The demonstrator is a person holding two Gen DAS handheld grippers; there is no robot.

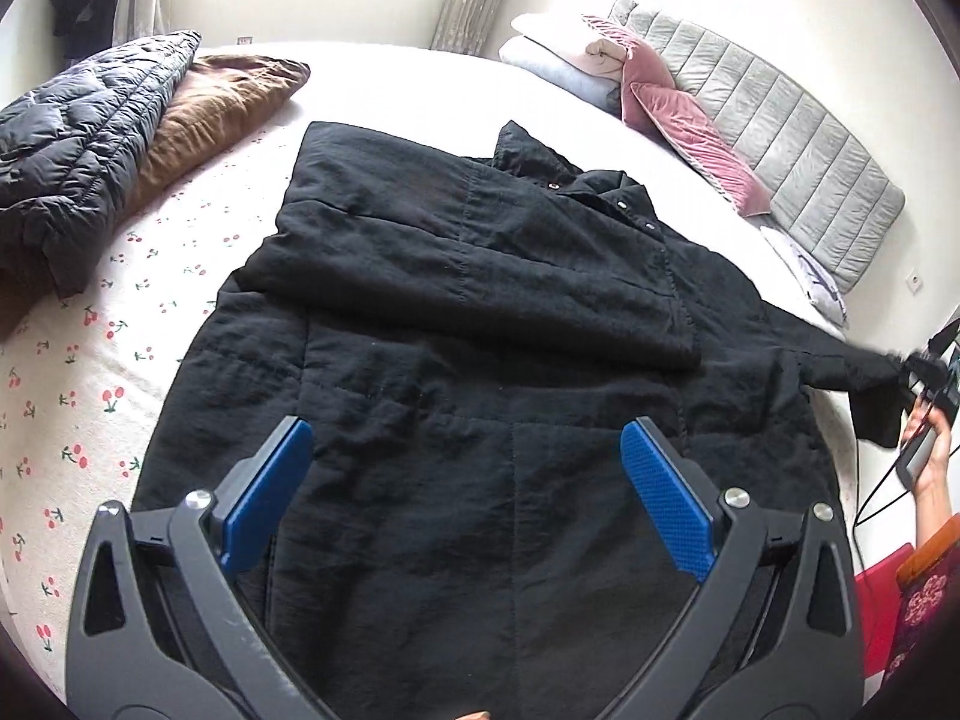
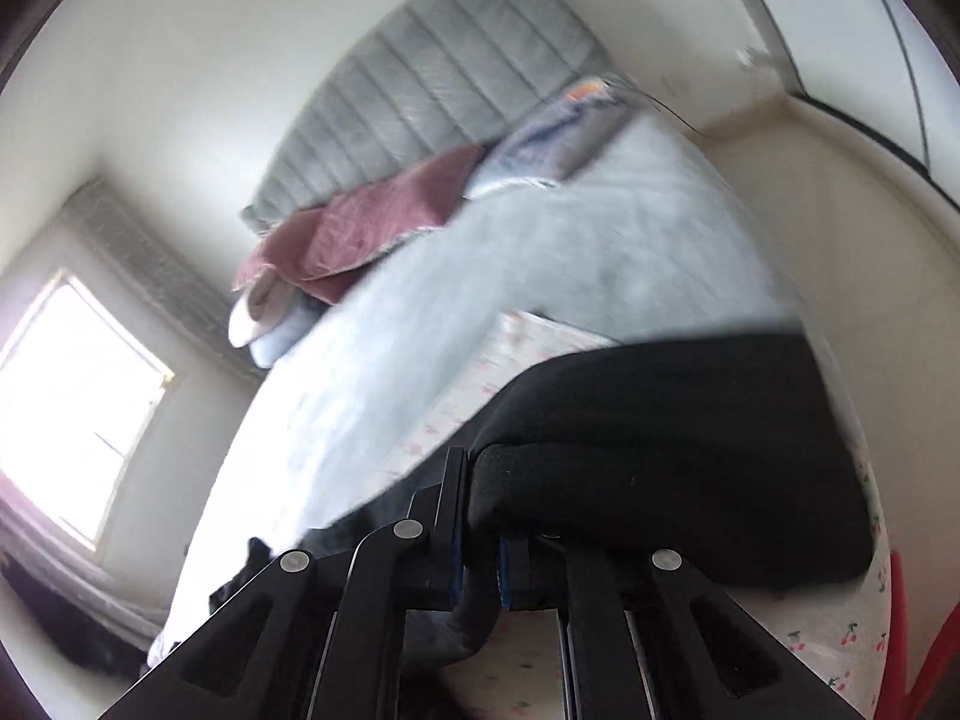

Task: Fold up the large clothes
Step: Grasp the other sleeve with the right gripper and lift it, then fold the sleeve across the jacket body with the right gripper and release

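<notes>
A large black coat (image 1: 480,312) lies spread on the bed, collar toward the far side. One sleeve (image 1: 480,276) is folded across its chest. My left gripper (image 1: 467,429) hovers open over the coat's lower half, with nothing between its blue pads. At the right edge of the left wrist view, my right gripper (image 1: 927,369) holds the other sleeve (image 1: 852,366) pulled out and lifted off the bed. In the blurred right wrist view, the right gripper (image 2: 480,480) is shut on that black sleeve fabric (image 2: 660,450), which drapes over its right finger.
A dark quilted jacket (image 1: 78,138) and a brown garment (image 1: 216,108) lie at the bed's far left. Pink pillows (image 1: 690,126) lean on the grey padded headboard (image 1: 780,138). Cherry-print sheet (image 1: 90,390) shows left of the coat. A person's hand (image 1: 930,450) and cables are at the right edge.
</notes>
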